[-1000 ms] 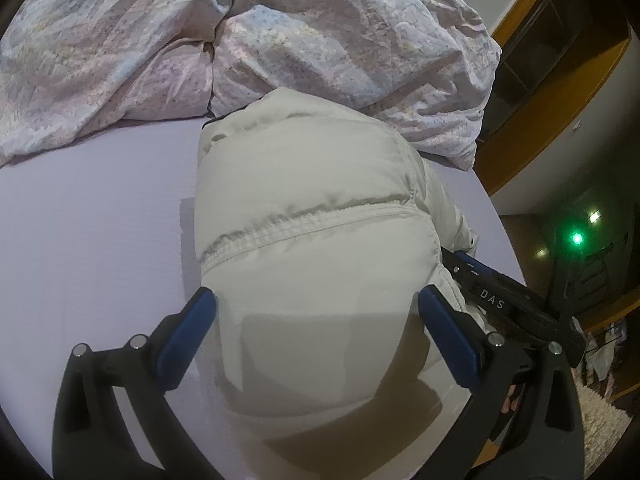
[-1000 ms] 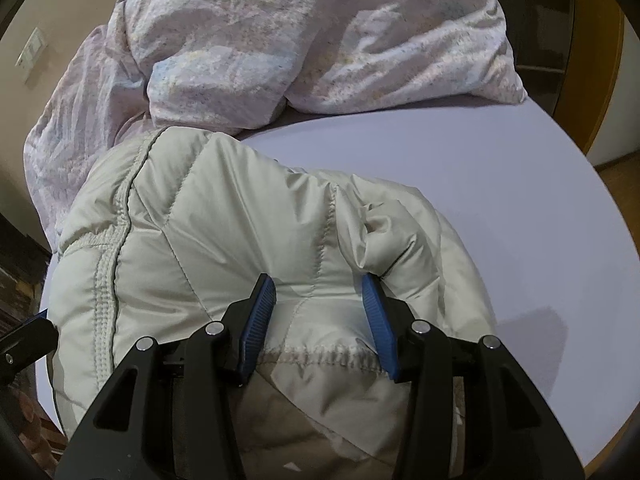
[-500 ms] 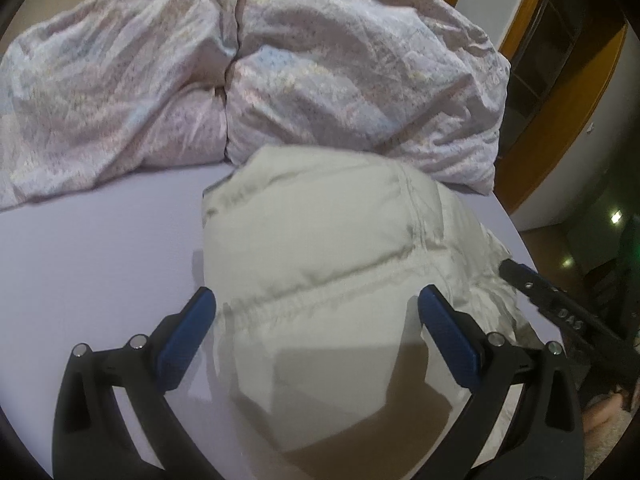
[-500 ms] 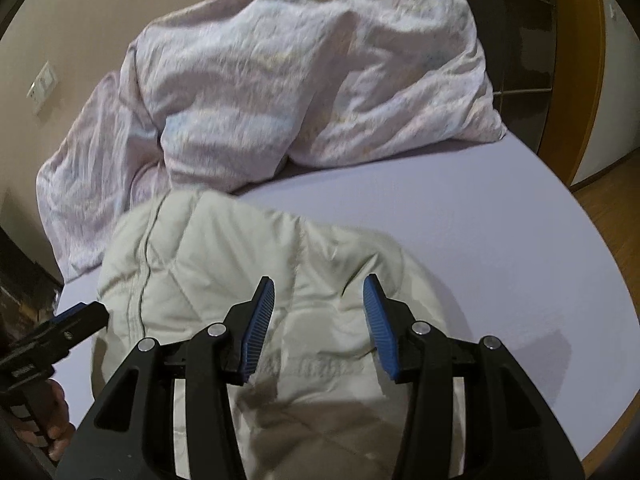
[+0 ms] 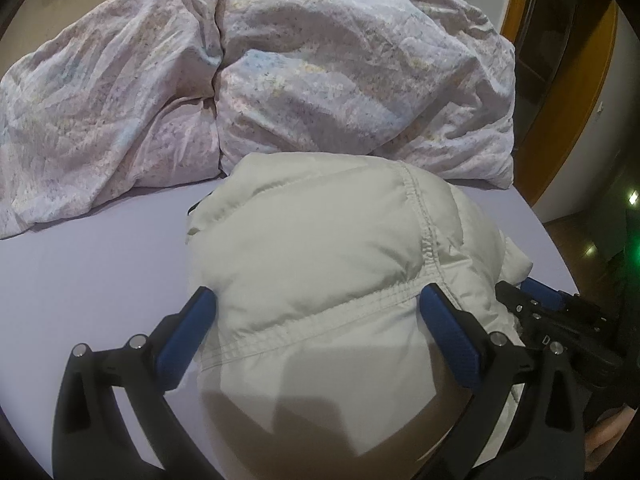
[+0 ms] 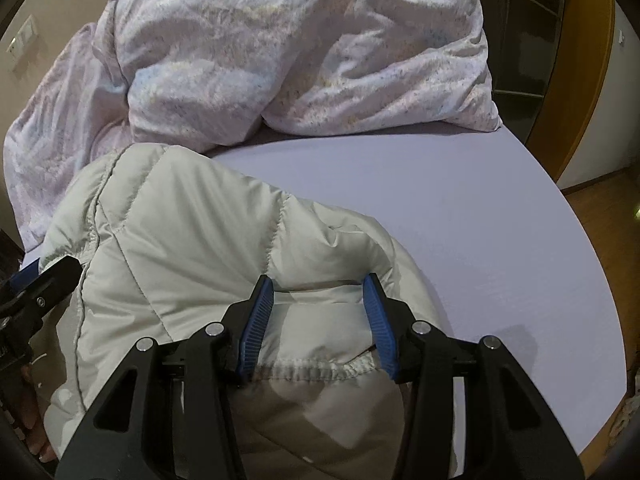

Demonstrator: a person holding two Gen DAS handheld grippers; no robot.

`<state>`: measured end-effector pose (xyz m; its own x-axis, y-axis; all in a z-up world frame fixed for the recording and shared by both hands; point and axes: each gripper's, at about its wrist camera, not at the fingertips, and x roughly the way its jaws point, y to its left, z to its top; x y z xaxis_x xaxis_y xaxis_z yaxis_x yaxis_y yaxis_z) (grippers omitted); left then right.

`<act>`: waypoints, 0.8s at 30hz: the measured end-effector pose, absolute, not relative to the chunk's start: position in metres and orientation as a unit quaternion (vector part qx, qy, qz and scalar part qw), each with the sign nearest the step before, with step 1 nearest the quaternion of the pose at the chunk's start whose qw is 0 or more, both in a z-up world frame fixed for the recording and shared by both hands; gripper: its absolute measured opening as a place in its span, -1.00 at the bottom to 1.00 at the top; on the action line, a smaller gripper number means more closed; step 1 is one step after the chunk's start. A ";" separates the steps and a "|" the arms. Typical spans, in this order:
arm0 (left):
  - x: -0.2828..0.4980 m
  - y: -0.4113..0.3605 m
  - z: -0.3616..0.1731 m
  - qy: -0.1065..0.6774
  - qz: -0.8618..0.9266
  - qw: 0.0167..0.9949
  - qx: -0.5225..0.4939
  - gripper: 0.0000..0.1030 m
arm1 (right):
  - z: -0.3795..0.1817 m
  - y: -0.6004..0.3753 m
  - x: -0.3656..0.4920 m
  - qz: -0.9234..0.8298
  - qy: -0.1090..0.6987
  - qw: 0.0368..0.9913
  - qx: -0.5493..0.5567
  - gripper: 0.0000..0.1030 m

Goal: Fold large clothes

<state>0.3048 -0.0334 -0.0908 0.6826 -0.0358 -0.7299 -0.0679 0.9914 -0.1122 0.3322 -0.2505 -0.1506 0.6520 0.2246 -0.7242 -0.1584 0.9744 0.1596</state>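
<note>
A cream quilted puffer jacket [image 5: 320,280] lies bundled in a rounded heap on the lilac bed sheet [image 5: 92,264], directly ahead of and beneath both sets of tongs. The left gripper [image 5: 318,320] is spread wide, its blue pads [image 5: 448,336] standing at either flank of the bundle with a gathered seam of the jacket running across between them; whether the pads press the cloth or only flank it cannot be told. The right gripper [image 6: 318,320] is opened to a middling gap, with a puffed fold and a ruched hem of the jacket [image 6: 224,248] swelling up between its blue pads [image 6: 256,324]; the cloth meets the pads on both sides, but the jaws are not clamped down on it. In the left wrist view the right gripper's black body shows just to the right of the left tongs, against the jacket's edge; in the right wrist view the left gripper's dark tip sits at the far left, beside the jacket. Beyond the jacket, farther ahead of both tongs, a crumpled pale floral duvet [image 5: 280,80] is piled across the bed, its near edge touching the jacket's far side. To the right of the tongs the mattress edge curves away towards wooden door framing [image 6: 580,80]
</note>
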 end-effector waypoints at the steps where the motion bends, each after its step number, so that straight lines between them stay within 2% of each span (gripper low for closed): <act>1: 0.306 -0.034 -0.092 0.399 0.009 0.914 -0.065 0.97 | -0.152 -0.251 0.334 0.105 0.404 0.908 0.041 -0.07; 24: 0.314 -0.041 -0.125 0.389 0.020 0.919 -0.053 0.97 | -0.176 -0.254 0.345 0.106 0.385 0.914 0.062 0.03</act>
<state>0.3140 -0.0414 -0.1248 0.6960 -0.0040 -0.7180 -0.0786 0.9936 -0.0817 0.3445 -0.2544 -0.1755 0.6802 0.2422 -0.6919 -0.1472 0.9698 0.1947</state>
